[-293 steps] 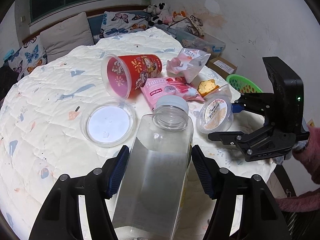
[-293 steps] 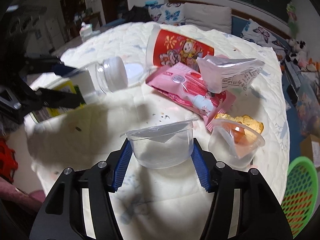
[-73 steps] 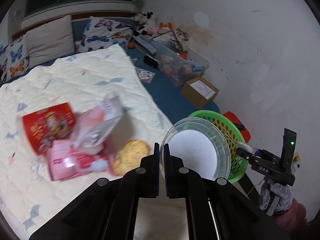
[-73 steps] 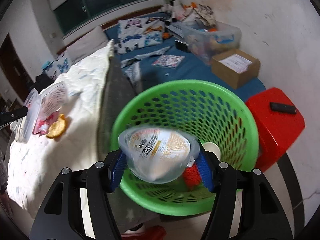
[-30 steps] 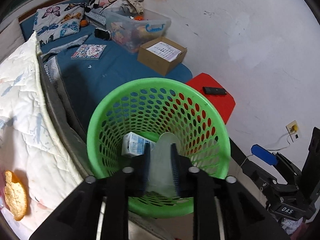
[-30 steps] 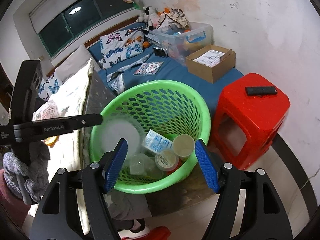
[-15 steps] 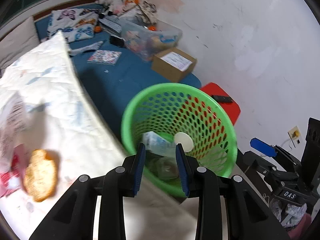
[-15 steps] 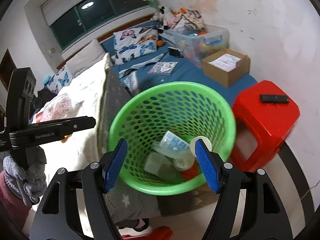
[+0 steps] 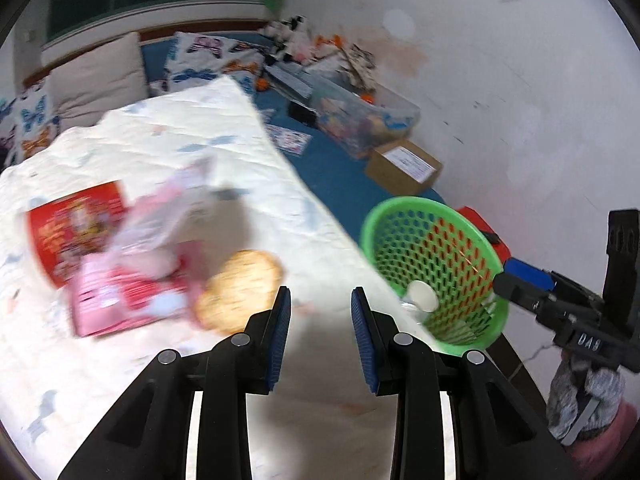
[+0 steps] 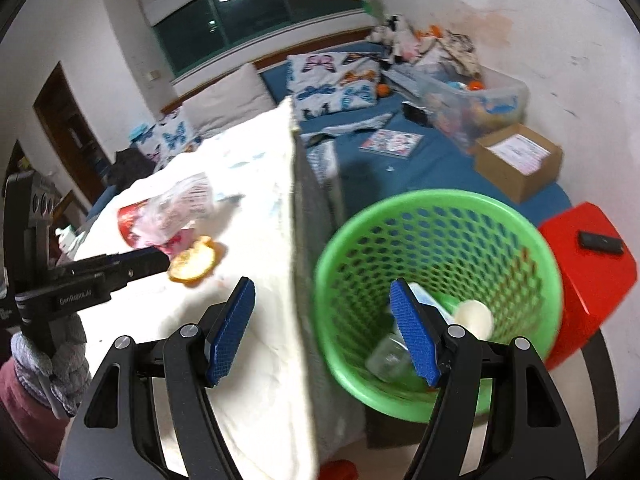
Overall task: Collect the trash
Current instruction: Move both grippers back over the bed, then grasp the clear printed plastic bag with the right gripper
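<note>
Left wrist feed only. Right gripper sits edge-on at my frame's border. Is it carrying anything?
Observer: No. The right gripper is open wide, with nothing between its blue pads.
Operator: What lies at the bottom of the bin?
Observer: In the green basket, a clear plastic cup lies on its side beside a pale round lid.
Operator: And the red shape behind it?
Observer: A red stool with a black remote lying on top.
</note>
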`<state>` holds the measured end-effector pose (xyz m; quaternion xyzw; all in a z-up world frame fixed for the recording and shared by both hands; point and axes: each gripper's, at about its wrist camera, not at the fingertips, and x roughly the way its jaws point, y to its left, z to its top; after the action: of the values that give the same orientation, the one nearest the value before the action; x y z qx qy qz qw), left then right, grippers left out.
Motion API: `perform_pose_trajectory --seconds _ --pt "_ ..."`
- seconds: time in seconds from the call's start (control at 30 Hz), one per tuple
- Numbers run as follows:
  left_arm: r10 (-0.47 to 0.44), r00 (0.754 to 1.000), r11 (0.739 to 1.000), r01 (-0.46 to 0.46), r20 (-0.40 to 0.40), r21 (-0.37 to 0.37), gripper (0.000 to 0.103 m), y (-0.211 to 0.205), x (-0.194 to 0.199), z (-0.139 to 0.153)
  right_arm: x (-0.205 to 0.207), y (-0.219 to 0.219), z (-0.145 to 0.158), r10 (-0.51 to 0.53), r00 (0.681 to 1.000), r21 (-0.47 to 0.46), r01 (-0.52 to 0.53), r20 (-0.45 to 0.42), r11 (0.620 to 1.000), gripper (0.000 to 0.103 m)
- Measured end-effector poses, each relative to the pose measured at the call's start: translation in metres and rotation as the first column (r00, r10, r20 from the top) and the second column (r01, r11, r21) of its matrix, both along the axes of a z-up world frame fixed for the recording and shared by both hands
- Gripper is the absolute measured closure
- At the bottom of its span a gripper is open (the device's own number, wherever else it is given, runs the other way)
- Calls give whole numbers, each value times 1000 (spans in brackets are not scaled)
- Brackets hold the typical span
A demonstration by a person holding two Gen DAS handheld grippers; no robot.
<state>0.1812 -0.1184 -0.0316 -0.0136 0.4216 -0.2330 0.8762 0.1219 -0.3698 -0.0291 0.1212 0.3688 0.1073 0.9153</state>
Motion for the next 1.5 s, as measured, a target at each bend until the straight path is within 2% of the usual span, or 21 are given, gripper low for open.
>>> perform_pose_trajectory --seconds 0.27,0.6,1.0,1.2,1.37,1.5 --pt "127 992 992 -127 10 0 73 68 -11 -2 37 56 15 123 992 51 -123 1 991 33" --pt "226 974 974 -226 -1 -12 73 124 -19 -8 97 144 30 271 962 127 -266 -26 956 33" --pt "258 966 965 -259 -25 -29 73 149 -22 -20 160 189 4 290 942 234 -248 -168 940 38" --pt "266 963 963 -267 -32 -32 73 152 -20 -21 170 196 -12 304 929 268 -244 -211 932 52" --pt "273 962 961 -274 -30 -33 73 154 -16 -21 168 191 -16 309 927 293 -242 -211 925 76" --pt "288 957 957 -289 -29 -33 73 157 -10 -21 163 184 -13 302 933 295 -237 -197 926 81"
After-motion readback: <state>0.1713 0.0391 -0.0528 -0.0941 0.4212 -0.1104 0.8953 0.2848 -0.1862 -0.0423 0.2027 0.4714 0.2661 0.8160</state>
